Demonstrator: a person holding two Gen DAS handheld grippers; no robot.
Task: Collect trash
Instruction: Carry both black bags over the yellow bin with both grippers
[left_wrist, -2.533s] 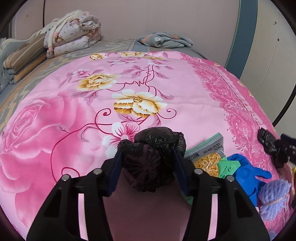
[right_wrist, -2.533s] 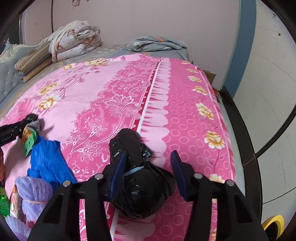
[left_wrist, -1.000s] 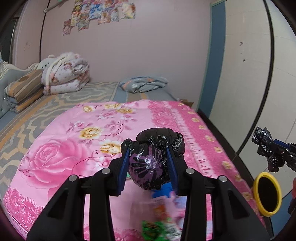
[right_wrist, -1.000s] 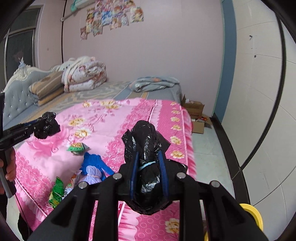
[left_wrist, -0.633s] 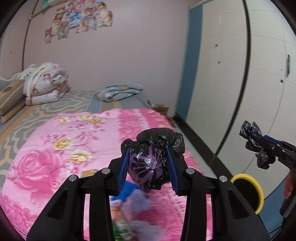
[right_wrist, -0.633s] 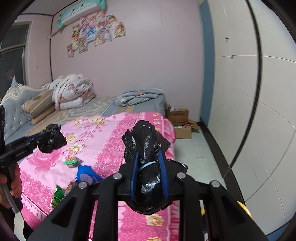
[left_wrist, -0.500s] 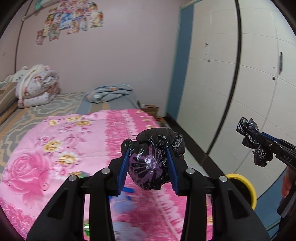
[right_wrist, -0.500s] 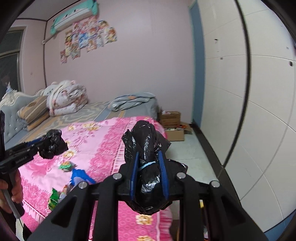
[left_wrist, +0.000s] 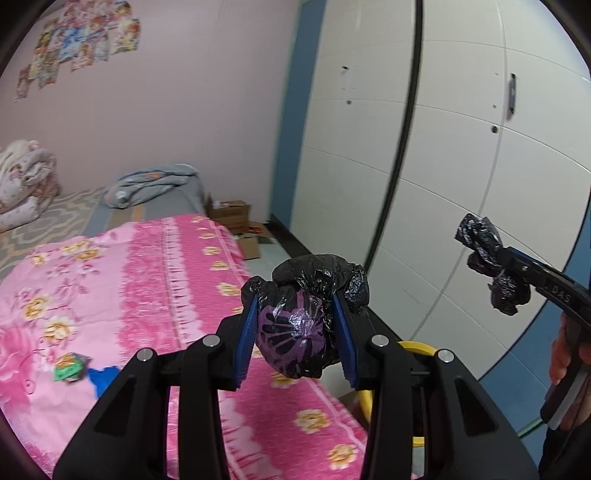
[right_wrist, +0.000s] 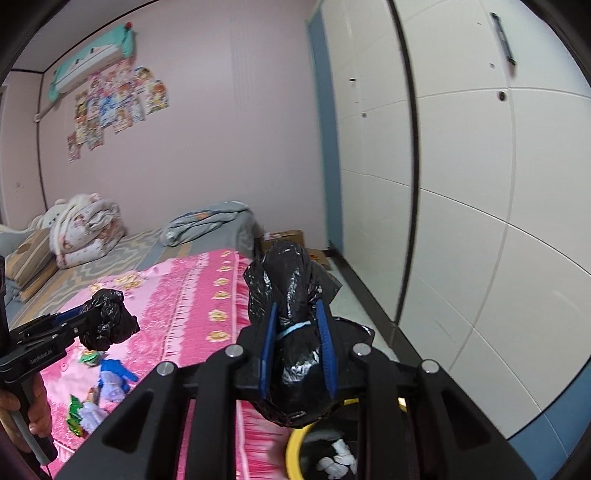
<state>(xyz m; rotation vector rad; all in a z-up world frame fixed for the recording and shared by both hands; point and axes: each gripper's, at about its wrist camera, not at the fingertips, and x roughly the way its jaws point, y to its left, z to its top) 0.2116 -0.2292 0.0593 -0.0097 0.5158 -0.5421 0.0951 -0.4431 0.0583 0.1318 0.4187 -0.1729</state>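
My left gripper (left_wrist: 295, 306) is shut on a knotted black trash bag (left_wrist: 299, 332) with a purple patch showing through. My right gripper (right_wrist: 297, 317) is shut on a second tied black trash bag (right_wrist: 291, 306) with a pale blue band round its neck. Both are held in the air past the foot of a pink flowered bed (left_wrist: 129, 266). The right gripper (left_wrist: 502, 258) with its bag (left_wrist: 491, 266) shows at the right of the left wrist view. The left gripper (right_wrist: 86, 315) with its bag (right_wrist: 107, 321) shows at the left of the right wrist view. A yellow-rimmed bin (right_wrist: 295, 450) sits low, below the grippers, with white scraps inside.
Loose trash lies on the bed: a blue glove (right_wrist: 114, 369), purple foam nets (right_wrist: 107, 395), green wrappers (right_wrist: 75, 413). Cardboard boxes (left_wrist: 231, 214) stand on the floor by the bed's far corner. White wardrobe doors (left_wrist: 461, 166) fill the right side. Folded quilts (right_wrist: 85, 229) lie at the bedhead.
Both grippers have lifted their bags off the bed and swung right, towards the wardrobe and the yellow bin. The bed has slid to the left in both views.
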